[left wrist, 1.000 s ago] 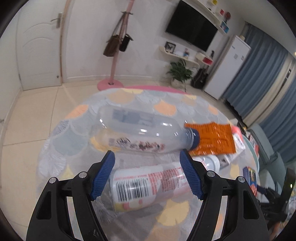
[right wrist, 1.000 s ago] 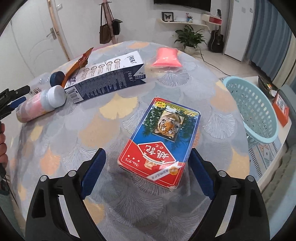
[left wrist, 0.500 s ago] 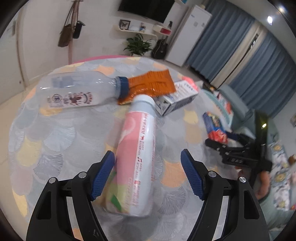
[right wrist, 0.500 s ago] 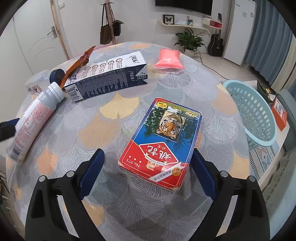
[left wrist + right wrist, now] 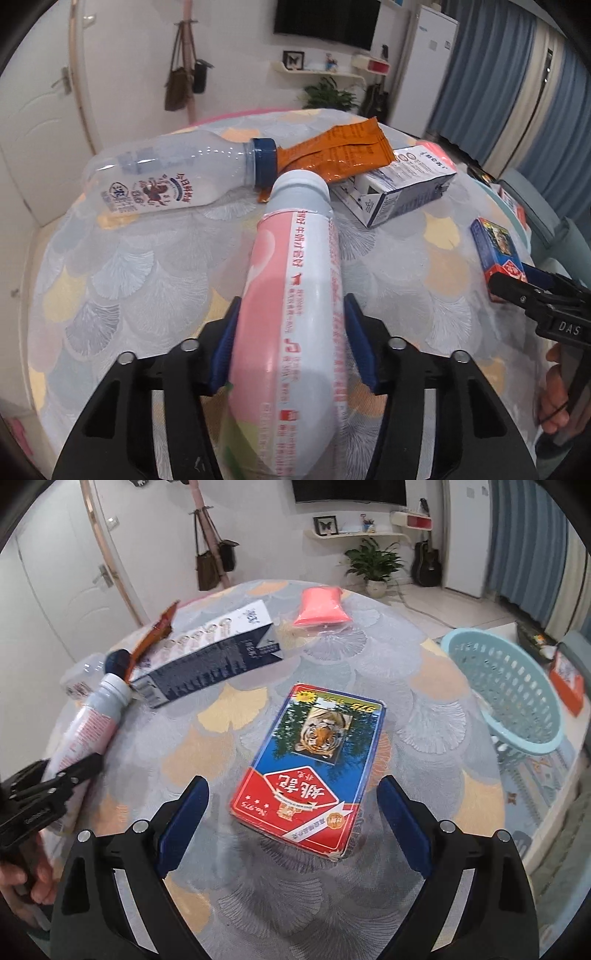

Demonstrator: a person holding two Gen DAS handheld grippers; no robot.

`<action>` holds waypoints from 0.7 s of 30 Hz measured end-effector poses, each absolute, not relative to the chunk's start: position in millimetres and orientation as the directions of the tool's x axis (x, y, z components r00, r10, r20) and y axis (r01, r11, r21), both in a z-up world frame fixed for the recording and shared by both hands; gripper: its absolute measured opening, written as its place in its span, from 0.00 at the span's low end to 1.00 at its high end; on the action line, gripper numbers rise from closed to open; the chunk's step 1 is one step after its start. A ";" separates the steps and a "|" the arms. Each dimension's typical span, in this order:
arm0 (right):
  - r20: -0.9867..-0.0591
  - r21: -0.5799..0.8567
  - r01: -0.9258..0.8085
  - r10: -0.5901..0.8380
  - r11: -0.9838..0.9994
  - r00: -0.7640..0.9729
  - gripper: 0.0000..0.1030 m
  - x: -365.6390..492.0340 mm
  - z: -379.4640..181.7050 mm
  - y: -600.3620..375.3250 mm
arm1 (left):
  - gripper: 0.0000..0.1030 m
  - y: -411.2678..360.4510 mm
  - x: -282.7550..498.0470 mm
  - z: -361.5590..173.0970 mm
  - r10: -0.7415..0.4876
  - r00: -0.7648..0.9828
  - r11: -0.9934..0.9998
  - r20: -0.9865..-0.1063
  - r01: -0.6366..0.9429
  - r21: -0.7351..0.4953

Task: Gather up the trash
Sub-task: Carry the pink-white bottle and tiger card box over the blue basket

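My left gripper (image 5: 291,347) is shut on a pink and white yoghurt bottle (image 5: 295,302), its blue pads pressed on both sides; the bottle points away over the round table. The bottle also shows in the right wrist view (image 5: 92,723). My right gripper (image 5: 293,812) is open, its blue fingers either side of a red and blue card box with a tiger picture (image 5: 310,768), which lies flat on the table. A light blue laundry basket (image 5: 509,686) stands beside the table at the right.
On the table (image 5: 129,280) lie a clear milk bottle with a blue cap (image 5: 177,173), an orange wrapper (image 5: 340,151), a white and navy carton (image 5: 399,188) and a pink pouch (image 5: 321,607). A coat stand with bags is behind.
My left gripper has closed on the pink bottle after swinging round from across it to along it. My right gripper has crept a little closer to the card box.
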State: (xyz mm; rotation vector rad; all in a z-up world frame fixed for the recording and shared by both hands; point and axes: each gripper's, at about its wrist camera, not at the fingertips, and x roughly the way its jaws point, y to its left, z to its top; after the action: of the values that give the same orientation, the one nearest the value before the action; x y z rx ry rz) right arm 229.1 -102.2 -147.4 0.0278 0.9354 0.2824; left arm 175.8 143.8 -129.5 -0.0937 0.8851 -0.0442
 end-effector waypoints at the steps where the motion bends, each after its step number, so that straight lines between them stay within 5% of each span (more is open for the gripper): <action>1: -0.793 0.129 -0.222 0.235 0.966 0.562 0.86 229.7 -148.0 -100.8 | 0.46 144.6 173.6 -129.1 -0.075 0.637 0.995 -0.767 -0.006 -0.103; 8: -0.806 0.087 -0.171 0.171 0.981 0.566 0.83 236.1 -147.9 -93.2 | 0.46 130.1 157.7 -123.7 -0.097 0.671 0.992 -0.735 0.004 -0.127; 13: -0.804 0.112 -0.174 0.192 0.978 0.563 0.65 241.1 -144.1 -99.4 | 0.45 123.0 150.1 -111.9 -0.120 0.702 0.988 -0.702 0.013 -0.156; 21: -0.784 0.119 -0.186 0.208 0.975 0.585 0.59 235.2 -137.9 -116.6 | 0.45 102.2 151.6 -92.1 -0.159 0.722 0.983 -0.673 0.056 -0.173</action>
State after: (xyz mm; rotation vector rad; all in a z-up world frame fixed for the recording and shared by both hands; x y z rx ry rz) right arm 235.2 -116.6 -137.9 0.0249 0.9178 0.2299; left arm 151.6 102.2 -92.1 -0.1441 0.7555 -0.1193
